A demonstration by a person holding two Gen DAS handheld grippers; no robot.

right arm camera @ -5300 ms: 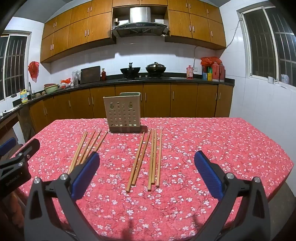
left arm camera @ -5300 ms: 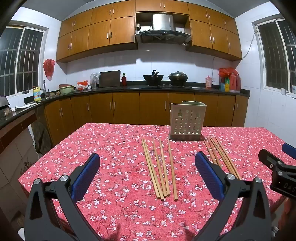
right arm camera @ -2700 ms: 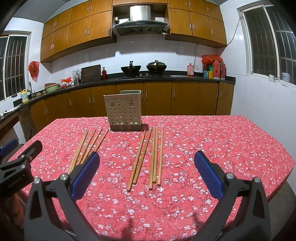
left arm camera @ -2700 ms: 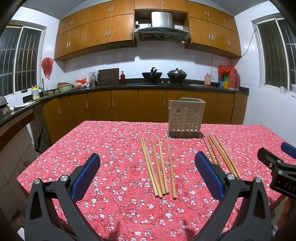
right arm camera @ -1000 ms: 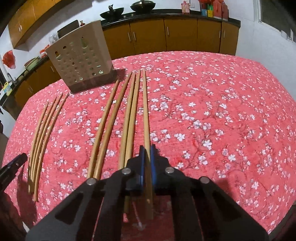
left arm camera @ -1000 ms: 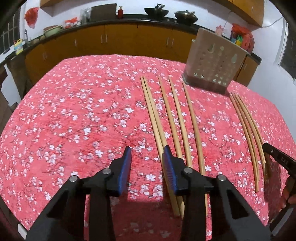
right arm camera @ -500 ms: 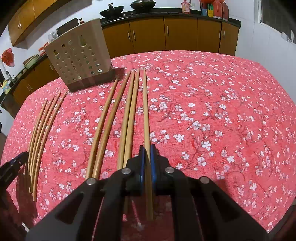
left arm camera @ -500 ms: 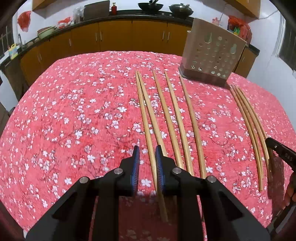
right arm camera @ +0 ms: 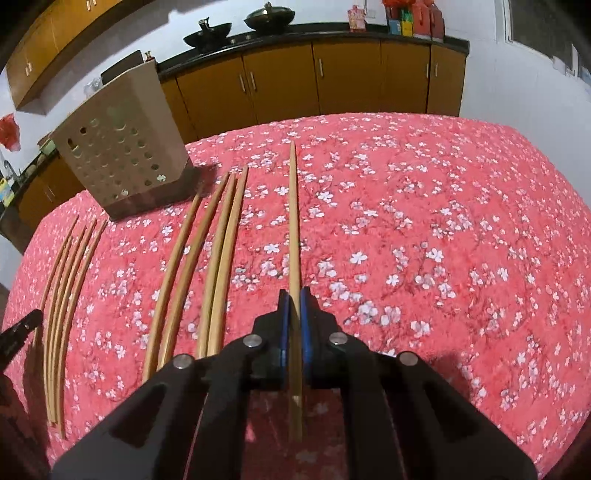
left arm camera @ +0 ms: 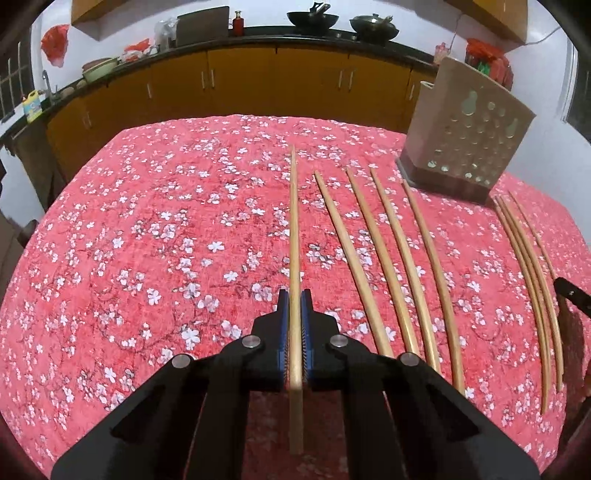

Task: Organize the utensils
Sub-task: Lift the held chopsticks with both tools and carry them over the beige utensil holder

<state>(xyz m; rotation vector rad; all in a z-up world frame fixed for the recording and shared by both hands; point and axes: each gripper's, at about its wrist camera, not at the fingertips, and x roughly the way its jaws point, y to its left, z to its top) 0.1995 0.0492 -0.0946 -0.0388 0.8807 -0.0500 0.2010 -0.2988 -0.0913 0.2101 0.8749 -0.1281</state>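
Note:
My left gripper (left arm camera: 294, 297) is shut on a wooden chopstick (left arm camera: 294, 229) that points straight ahead, a little above the red floral tablecloth (left arm camera: 147, 240). Several more chopsticks (left arm camera: 391, 258) lie to its right, with another group (left arm camera: 528, 266) further right. My right gripper (right arm camera: 294, 295) is shut on its own chopstick (right arm camera: 293, 221), also pointing ahead. Several chopsticks (right arm camera: 207, 258) lie to its left, and a further group (right arm camera: 66, 280) at the far left. The beige perforated utensil holder (left arm camera: 467, 136) stands at the back of the table; it also shows in the right wrist view (right arm camera: 118, 140).
The other gripper's tip shows at the right edge of the left wrist view (left arm camera: 572, 295) and at the left edge of the right wrist view (right arm camera: 18, 332). Wooden cabinets (left arm camera: 258, 81) and a dark counter with woks (right arm camera: 240, 22) line the far wall.
My left gripper has closed fully on the leftmost chopstick and lifted it away from its neighbour. My right gripper, shut on the rightmost chopstick before, has raised it off the cloth and apart from the others.

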